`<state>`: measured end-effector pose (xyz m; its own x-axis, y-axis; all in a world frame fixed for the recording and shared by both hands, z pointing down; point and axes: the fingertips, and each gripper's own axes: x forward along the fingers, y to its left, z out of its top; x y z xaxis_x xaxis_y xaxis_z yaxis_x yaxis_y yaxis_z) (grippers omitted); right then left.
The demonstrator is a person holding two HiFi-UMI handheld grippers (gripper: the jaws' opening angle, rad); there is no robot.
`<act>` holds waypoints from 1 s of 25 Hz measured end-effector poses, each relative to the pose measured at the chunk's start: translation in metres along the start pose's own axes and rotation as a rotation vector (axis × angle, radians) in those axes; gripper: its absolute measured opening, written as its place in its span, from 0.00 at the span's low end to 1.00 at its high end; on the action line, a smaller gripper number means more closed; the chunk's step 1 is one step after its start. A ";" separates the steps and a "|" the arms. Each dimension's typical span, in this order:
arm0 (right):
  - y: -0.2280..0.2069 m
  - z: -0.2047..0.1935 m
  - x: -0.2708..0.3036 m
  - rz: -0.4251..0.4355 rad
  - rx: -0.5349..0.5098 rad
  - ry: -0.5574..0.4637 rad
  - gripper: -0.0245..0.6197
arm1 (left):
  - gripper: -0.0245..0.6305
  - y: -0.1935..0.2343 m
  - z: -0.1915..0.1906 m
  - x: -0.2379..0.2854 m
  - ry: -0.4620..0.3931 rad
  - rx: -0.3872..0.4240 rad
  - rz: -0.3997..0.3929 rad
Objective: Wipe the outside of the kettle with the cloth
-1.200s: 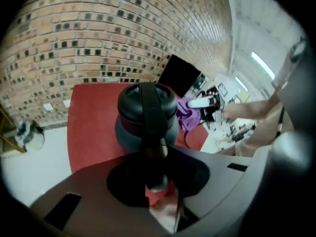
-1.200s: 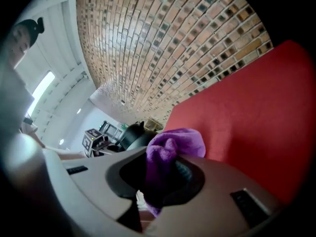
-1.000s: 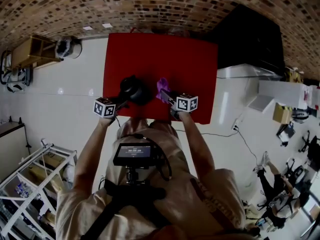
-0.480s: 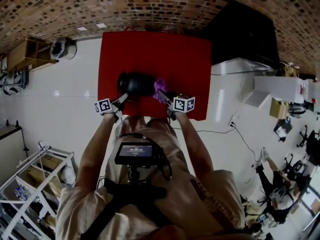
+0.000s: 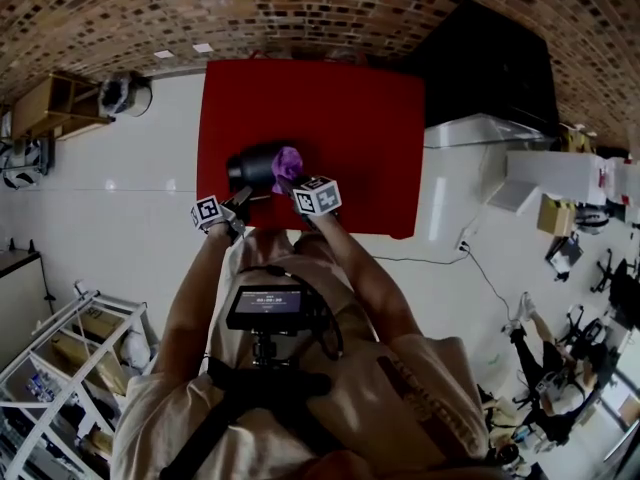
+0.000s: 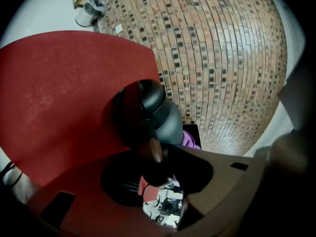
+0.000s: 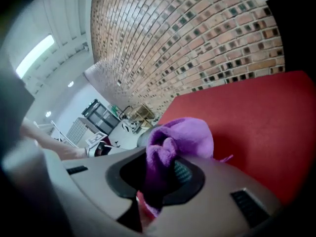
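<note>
Looking down at the red tabletop (image 5: 360,128), we see the kettle (image 5: 252,169) sitting near its front edge, left of centre, and it looks tilted rather than upright. It's the main container here, and we can't see what's inside it from any angle. The body is smooth, rounded and dark grey-black with a dull sheen. The handle (image 6: 150,154) is a thick, darker, glossy curve.

That handle sits right between the jaws of the left gripper (image 5: 240,198), which are opening at this moment and look eased off it.

The right gripper (image 5: 296,181) is clamped tight on the cloth (image 5: 288,162). It's a purple, fluffy, microfibre-looking rag, bunched into soft folds that bulge out past the jaws. From the head view the wad sits against the kettle's right end.

The tabletop itself is flat and rectangular with a fine grainy, almost felt-like texture.

Off to the far left, on the shiny white floor (image 5: 130,198), there's a round pale bin (image 5: 118,95) with a crumpled liner. It's too small for us to tell what's in it. Behind the table there's a brick wall (image 5: 300,8).
</note>
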<state>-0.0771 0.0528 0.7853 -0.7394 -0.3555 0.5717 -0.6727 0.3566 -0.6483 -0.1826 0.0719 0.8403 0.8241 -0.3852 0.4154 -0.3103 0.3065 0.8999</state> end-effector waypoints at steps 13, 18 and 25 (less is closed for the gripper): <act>0.024 -0.066 0.015 -0.002 -0.079 0.181 0.17 | 0.55 0.065 -0.052 -0.038 0.578 0.355 0.392; 0.025 -0.095 0.011 -0.021 -0.078 0.217 0.17 | 0.59 0.075 -0.048 -0.049 0.802 0.805 0.646; 0.024 -0.138 0.023 -0.024 -0.159 0.337 0.17 | 0.60 0.065 -0.005 -0.059 0.654 1.105 0.621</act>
<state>-0.1141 0.1723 0.8526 -0.6727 -0.0710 0.7365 -0.6665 0.4904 -0.5614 -0.2490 0.1191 0.8736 0.3923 0.1158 0.9125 -0.6493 -0.6678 0.3639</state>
